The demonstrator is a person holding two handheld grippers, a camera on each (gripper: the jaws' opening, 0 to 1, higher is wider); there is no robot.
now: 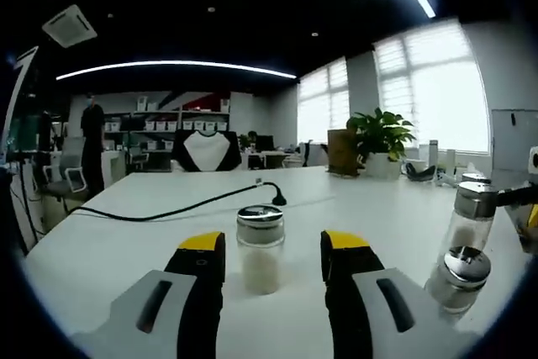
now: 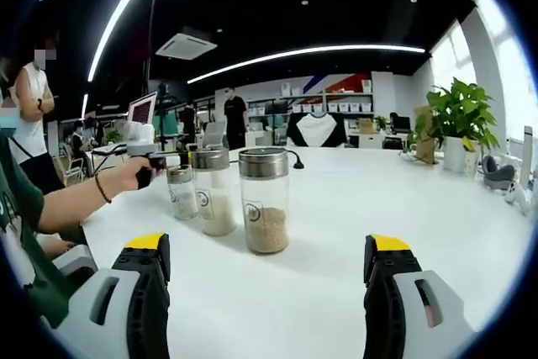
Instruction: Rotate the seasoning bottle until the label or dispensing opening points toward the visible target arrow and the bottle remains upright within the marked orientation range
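A small glass seasoning bottle (image 1: 261, 250) with a metal lid and white powder stands upright on the white table (image 1: 118, 241). It is in line with the gap of my left gripper (image 1: 273, 245), whose jaws are open and clear of it. In the right gripper view that small bottle (image 2: 181, 192) stands leftmost in a row with a taller white-filled bottle (image 2: 214, 195) and a big bottle of brown granules (image 2: 265, 203). A hand holds the left gripper (image 2: 154, 161) just beside the small one. My right gripper (image 2: 267, 243) is open wide, short of the big bottle.
Two more lidded bottles (image 1: 473, 216) (image 1: 458, 279) stand at the right of the left gripper view. A black cable (image 1: 168, 212) lies across the table behind. A potted plant (image 1: 382, 136) is at the far right edge. A person's arm (image 2: 76, 199) reaches in from the left.
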